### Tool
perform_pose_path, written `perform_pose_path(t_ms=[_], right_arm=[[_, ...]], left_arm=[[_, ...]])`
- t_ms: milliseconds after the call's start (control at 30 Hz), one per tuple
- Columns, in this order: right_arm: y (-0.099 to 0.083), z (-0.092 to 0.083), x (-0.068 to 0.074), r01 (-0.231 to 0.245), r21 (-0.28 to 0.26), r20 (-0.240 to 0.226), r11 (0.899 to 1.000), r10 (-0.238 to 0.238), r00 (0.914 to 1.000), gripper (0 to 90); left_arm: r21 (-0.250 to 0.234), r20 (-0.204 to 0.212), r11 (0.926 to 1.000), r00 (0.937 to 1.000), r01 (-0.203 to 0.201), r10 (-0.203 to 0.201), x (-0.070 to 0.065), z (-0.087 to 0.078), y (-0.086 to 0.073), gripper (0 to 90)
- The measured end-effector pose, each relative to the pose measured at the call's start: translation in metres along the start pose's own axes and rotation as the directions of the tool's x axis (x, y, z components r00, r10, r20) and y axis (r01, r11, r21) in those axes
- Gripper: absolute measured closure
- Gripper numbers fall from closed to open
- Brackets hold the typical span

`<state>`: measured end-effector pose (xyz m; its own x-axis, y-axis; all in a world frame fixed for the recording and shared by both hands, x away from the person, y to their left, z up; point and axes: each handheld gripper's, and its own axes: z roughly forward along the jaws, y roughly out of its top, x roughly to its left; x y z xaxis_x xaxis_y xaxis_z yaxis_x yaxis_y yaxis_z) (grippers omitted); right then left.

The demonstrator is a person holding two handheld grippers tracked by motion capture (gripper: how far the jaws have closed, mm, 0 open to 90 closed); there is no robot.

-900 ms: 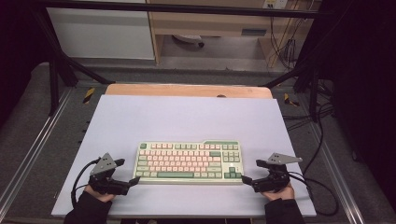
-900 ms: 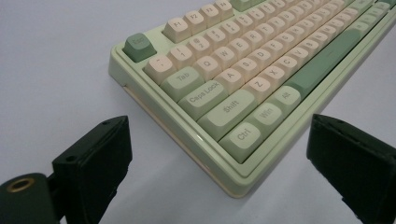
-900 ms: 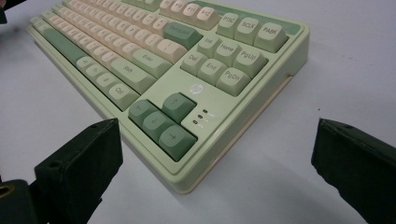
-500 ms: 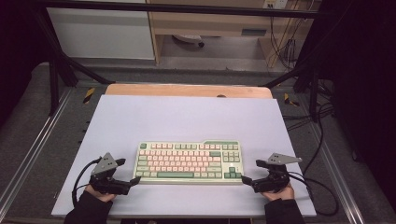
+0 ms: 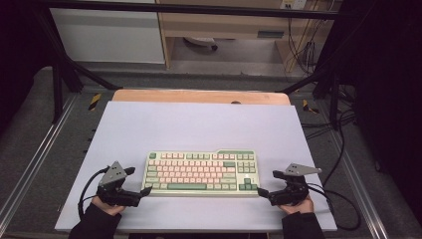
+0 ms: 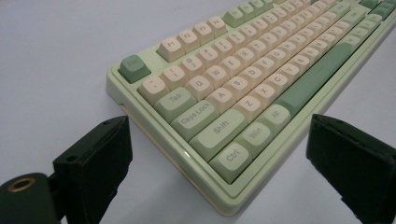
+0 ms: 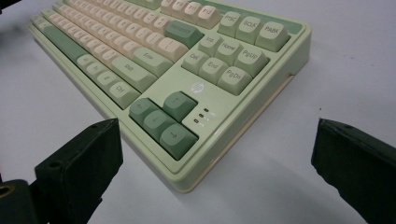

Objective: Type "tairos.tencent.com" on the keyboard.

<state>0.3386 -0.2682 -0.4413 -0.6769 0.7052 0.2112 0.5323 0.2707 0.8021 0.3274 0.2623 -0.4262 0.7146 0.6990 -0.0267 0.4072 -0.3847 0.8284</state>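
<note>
Not much going on since the earlier shots: the keyboard (image 5: 201,172) sits in the same spot, near the front edge of the pale table (image 5: 199,124), and both hands have barely budged. The left gripper (image 5: 142,191) sits just off the near left corner, jaws spread wide with nothing between the pads. The right gripper (image 5: 263,191) mirrors it at the near right corner, also spread and empty. Legends read fine up close: Esc, Tab, Caps Lock, Shift, Ctrl, Win on one side; Ins, Home, PgUp, Del, End, PgDn, PABK on the other.
</note>
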Motion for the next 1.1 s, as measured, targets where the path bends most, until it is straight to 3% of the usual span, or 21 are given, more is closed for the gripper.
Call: perform_pose_path(t_ms=[267,667,933,1100], right_arm=[[0.0,0.001,0.001,0.0,-0.001,0.0,1.0,0.0,1.0,2.6],[0.0,0.001,0.001,0.003,0.004,0.0,1.0,-0.003,1.0,2.6],[0.0,0.001,0.001,0.004,0.004,0.001,1.0,-0.004,1.0,2.6],[0.0,0.001,0.001,0.005,0.006,0.001,1.0,-0.005,1.0,2.7]], left_arm=[[-0.001,-0.003,1.0,1.0,0.004,-0.004,-0.004,0.003,0.007,6.8],[0.02,-0.007,0.9994,0.9996,-0.029,0.029,-0.02,0.017,0.028,11.4],[0.033,0.013,0.9991,0.9995,-0.029,0.028,-0.027,0.023,0.037,23.1],[0.039,0.023,0.999,0.9995,-0.024,0.023,-0.03,0.029,0.044,36.7]])
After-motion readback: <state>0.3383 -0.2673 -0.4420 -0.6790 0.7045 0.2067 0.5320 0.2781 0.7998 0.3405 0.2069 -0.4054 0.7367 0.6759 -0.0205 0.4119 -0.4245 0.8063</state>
